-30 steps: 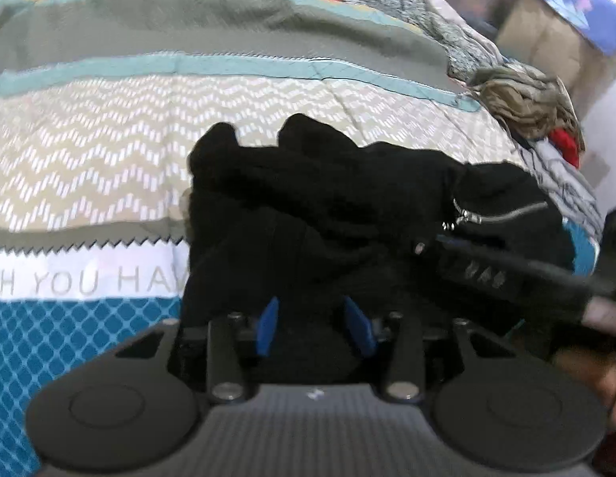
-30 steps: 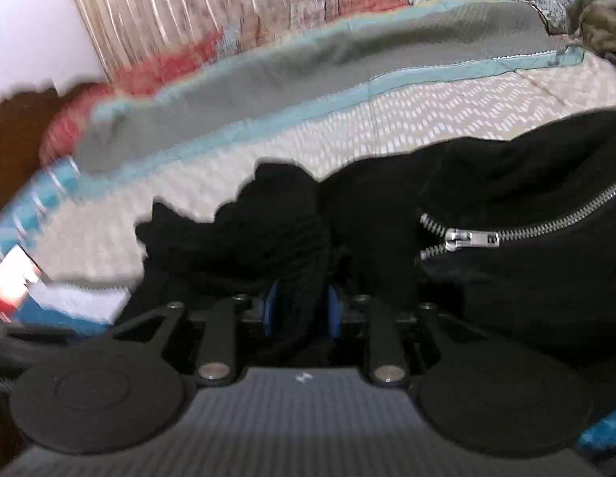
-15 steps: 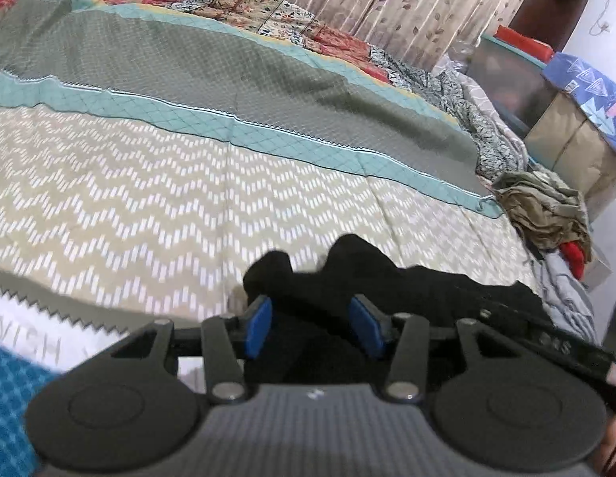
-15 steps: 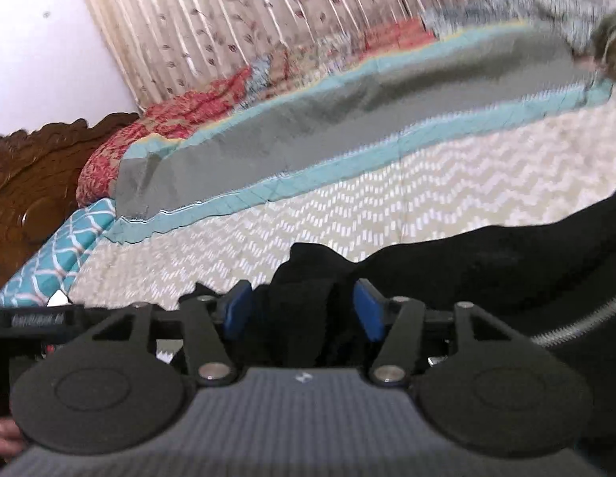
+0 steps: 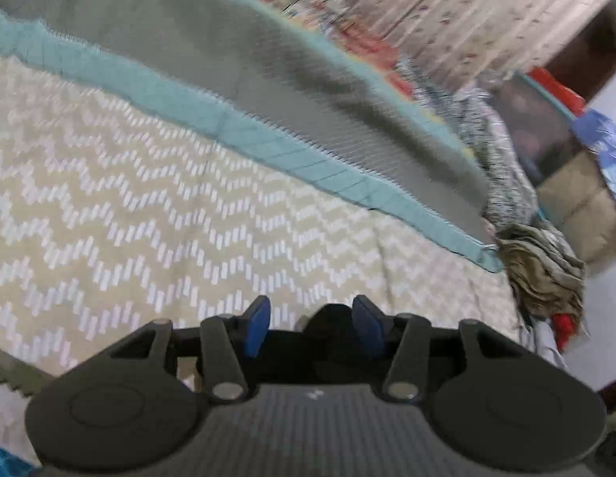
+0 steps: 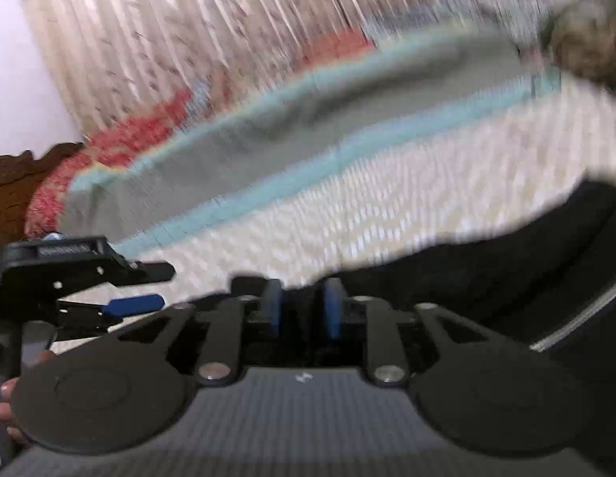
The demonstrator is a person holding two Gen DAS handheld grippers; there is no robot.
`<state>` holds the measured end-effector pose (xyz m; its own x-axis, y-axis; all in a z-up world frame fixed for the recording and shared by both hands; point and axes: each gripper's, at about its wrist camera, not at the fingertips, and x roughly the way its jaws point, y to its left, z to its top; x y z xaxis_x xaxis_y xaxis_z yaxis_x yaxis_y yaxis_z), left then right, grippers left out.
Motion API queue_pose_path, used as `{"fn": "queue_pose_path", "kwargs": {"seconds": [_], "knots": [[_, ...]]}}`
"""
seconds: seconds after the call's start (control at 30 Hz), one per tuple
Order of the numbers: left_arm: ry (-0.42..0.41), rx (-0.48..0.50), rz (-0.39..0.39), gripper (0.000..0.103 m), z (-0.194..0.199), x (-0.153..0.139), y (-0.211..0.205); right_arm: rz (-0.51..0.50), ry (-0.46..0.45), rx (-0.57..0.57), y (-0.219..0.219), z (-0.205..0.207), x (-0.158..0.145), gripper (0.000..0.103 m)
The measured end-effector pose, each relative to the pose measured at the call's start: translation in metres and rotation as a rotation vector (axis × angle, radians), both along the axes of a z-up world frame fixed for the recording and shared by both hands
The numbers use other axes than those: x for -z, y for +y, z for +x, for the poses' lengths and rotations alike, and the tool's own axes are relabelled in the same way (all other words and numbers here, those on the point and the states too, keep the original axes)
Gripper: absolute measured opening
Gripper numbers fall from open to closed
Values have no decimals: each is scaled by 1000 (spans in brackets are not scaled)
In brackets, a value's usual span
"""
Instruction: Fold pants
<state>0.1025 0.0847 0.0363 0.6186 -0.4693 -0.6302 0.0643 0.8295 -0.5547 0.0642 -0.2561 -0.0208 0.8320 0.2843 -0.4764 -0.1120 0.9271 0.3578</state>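
The black pants (image 6: 506, 262) lie bunched on the bed at the right of the right wrist view, with a silver zipper (image 6: 578, 326) showing. My right gripper (image 6: 303, 310) is closing, its blue pads narrow with dark cloth from the pants' edge pinched between them. In the left wrist view only a small hump of the black pants (image 5: 332, 320) shows, sitting between the pads of my left gripper (image 5: 312, 324). Those jaws are opening; the hump lies by the right pad and the left pad stands clear of it. The left gripper (image 6: 165, 284) also shows from the side, apart from the right one.
The bed carries a beige zigzag bedspread (image 5: 149, 218) with teal and grey bands. A heap of olive and red clothes (image 5: 542, 274) lies at its right edge, boxes beyond it. A curtain (image 6: 188, 31) and a wooden headboard (image 6: 10, 190) stand behind. A person's fingers (image 6: 6, 397) hold the left tool.
The left view swung up off the pants onto the bedspread, and its jaws widened. The right jaws spread wide, then narrowed again on the cloth while that gripper rose a little.
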Motion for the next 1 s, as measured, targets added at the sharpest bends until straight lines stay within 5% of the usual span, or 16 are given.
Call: {"fn": "queue_pose_path", "kwargs": {"seconds": [0.13, 0.27, 0.4, 0.53, 0.63, 0.73, 0.87, 1.0], "knots": [[-20, 60, -73, 48, -26, -5, 17, 52, -95, -226, 3, -39, -27, 35], [11, 129, -18, 47, -32, 11, 10, 148, 1, -518, 26, -58, -22, 35], [71, 148, 38, 47, -18, 30, 1, 163, 74, -614, 54, -62, -4, 33], [96, 115, 127, 46, 4, 32, -10, 53, 333, -688, 71, -54, 41, 18], [108, 98, 157, 46, 16, 37, -17, 164, 442, -671, 51, -62, 64, 5], [108, 72, 181, 47, 18, 36, -21, 154, 388, -665, 46, -74, 53, 5], [91, 49, 111, 48, 3, 22, -11, 87, 224, -670, 37, -95, 16, 12], [12, 44, 24, 49, -27, -5, 0, 168, 131, -494, -14, -99, -11, 18]]}}
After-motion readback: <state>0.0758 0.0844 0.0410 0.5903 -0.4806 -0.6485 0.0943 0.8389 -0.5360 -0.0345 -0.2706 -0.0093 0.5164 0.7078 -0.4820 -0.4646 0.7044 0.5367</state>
